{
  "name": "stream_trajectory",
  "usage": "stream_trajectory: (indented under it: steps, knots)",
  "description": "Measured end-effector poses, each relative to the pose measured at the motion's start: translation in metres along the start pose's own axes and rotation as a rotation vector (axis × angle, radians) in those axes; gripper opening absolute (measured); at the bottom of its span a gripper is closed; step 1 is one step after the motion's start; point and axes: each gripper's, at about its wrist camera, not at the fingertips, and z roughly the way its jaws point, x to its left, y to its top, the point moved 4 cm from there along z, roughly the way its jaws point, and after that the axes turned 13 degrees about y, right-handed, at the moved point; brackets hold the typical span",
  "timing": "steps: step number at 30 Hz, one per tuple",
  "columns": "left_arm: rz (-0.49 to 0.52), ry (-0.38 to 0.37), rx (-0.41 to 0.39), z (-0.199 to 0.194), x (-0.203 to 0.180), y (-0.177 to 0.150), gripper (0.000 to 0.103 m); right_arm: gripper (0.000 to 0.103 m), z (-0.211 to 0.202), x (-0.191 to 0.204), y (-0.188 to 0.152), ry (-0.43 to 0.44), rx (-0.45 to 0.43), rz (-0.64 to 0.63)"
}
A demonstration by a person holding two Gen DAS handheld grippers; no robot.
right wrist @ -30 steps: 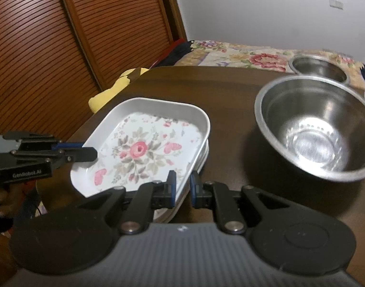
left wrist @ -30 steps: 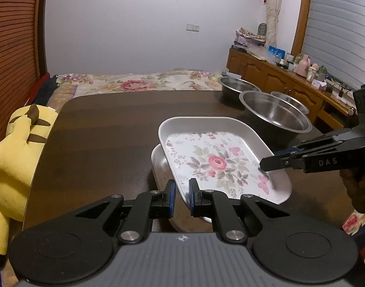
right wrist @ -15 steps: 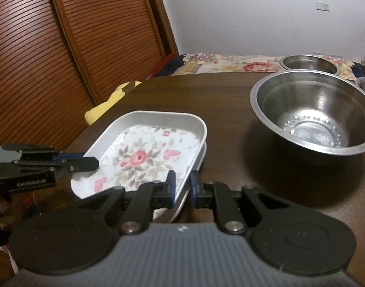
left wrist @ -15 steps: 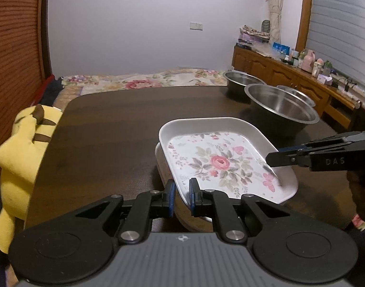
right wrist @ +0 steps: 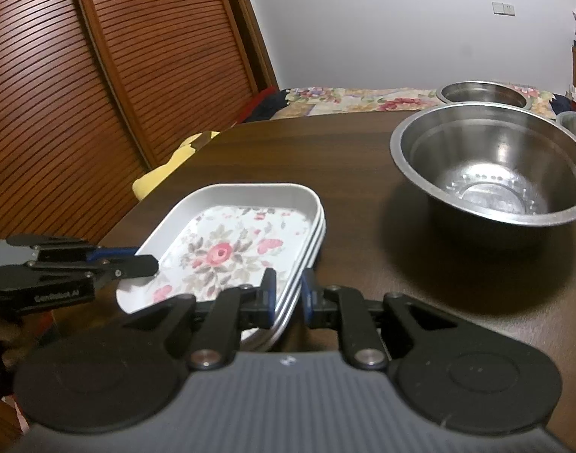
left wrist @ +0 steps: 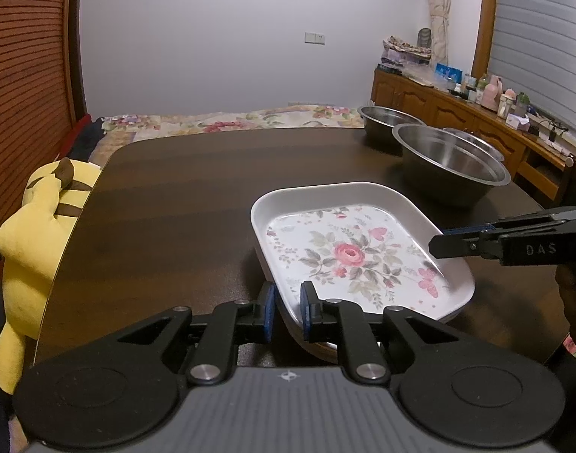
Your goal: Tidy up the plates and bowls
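A wide stretch of bare dark table (left wrist: 182, 204) lies open left of the stacked floral plates (left wrist: 359, 253). To their right, a large steel bowl (right wrist: 492, 166) stands near, with a smaller bowl (right wrist: 484, 94) behind it narrowing passage there.

Lighting: dim, warm indoor light from overhead. Large steel bowl (right wrist: 492, 168) shows soft glare inside and casts a broad shadow on the dark surface (right wrist: 363, 158). Fisheye bending strong at frame edges, corners vignetted black. Right view slightly soft.
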Motion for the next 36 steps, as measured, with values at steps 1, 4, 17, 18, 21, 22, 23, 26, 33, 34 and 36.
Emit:
stream_trajectory:
  steps: [1,4,17,18,21,22,23,26,33,34,36]
  knots:
    - [0.0,0.0,0.001,0.001,0.0,0.0,0.016,0.018,0.0,0.001,-0.001,0.0,0.001,-0.001]
    - [0.001,0.003,0.003,0.004,0.001,0.001,0.016,0.021,0.0,0.004,-0.003,0.004,0.007,-0.002]
    - [-0.012,0.005,0.01,0.008,0.006,0.005,0.016,0.023,0.001,0.006,-0.007,0.007,0.005,-0.008]
    - [-0.013,0.006,0.01,0.007,0.006,0.006,0.016,0.023,0.001,0.006,-0.006,0.005,0.002,-0.008]
    - [-0.017,0.014,0.001,0.003,0.007,0.009,0.016,0.023,-0.003,0.005,-0.004,-0.004,-0.011,-0.01]
    - [-0.023,0.014,-0.008,0.0,0.009,0.012,0.016,0.023,-0.006,0.005,-0.003,-0.007,-0.019,-0.01]
    - [-0.028,0.014,-0.015,-0.002,0.009,0.014,0.016,0.023,-0.008,0.004,-0.001,-0.009,-0.026,-0.011]
    - [-0.027,0.018,-0.039,-0.008,0.009,0.023,0.016,0.023,-0.018,0.002,0.005,-0.017,-0.053,-0.017]
    - [-0.006,-0.006,-0.085,-0.012,-0.011,0.047,0.016,0.023,-0.046,-0.009,0.017,-0.046,-0.129,-0.026]
    - [0.001,-0.015,-0.092,-0.011,-0.016,0.051,0.016,0.023,-0.051,-0.011,0.018,-0.053,-0.139,-0.027]
    - [0.013,-0.029,-0.1,-0.01,-0.026,0.058,0.016,0.023,-0.058,-0.017,0.02,-0.068,-0.157,-0.028]
